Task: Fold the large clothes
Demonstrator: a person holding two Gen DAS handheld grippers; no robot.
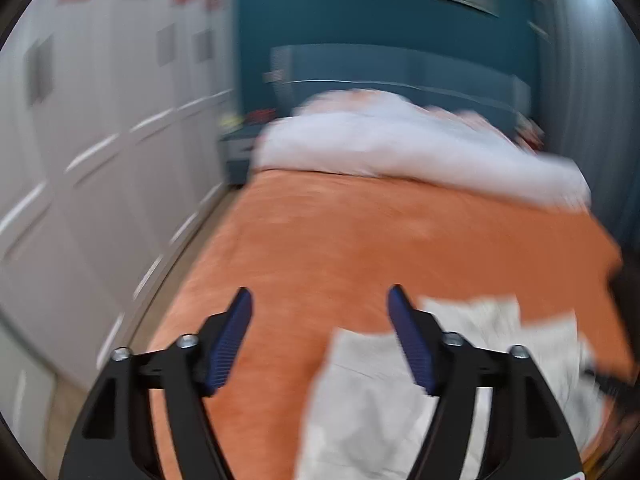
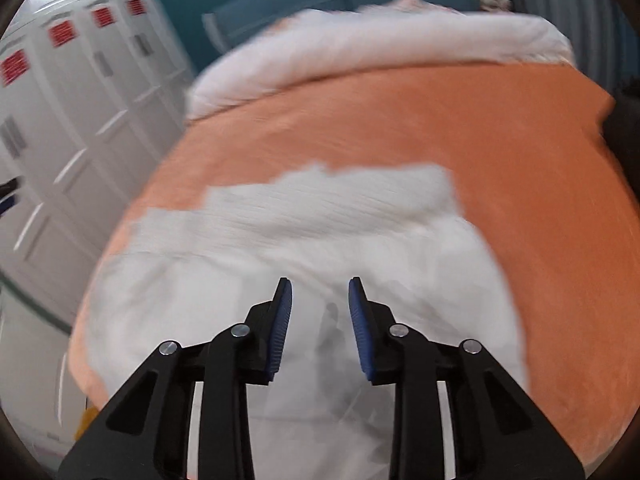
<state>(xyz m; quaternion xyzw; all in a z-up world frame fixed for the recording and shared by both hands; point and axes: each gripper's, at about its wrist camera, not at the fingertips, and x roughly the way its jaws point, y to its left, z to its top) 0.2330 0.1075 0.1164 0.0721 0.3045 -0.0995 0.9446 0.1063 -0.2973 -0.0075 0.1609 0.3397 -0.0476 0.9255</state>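
A white garment [image 2: 304,240] lies spread on the orange bedcover [image 2: 460,120]; it also shows in the left wrist view [image 1: 368,384] at the lower right. My left gripper [image 1: 320,300] is open and empty, above the bedcover just left of the garment's edge. My right gripper [image 2: 320,288] is open and empty, held over the middle of the garment with a shadow under it. Both views are motion-blurred.
A rumpled white duvet [image 1: 400,144] lies across the head of the bed by the blue headboard [image 1: 400,64]. White wardrobe doors [image 1: 100,140] run along the left with a narrow floor strip beside the bed. A dark shape [image 2: 624,128] sits at the bed's right edge.
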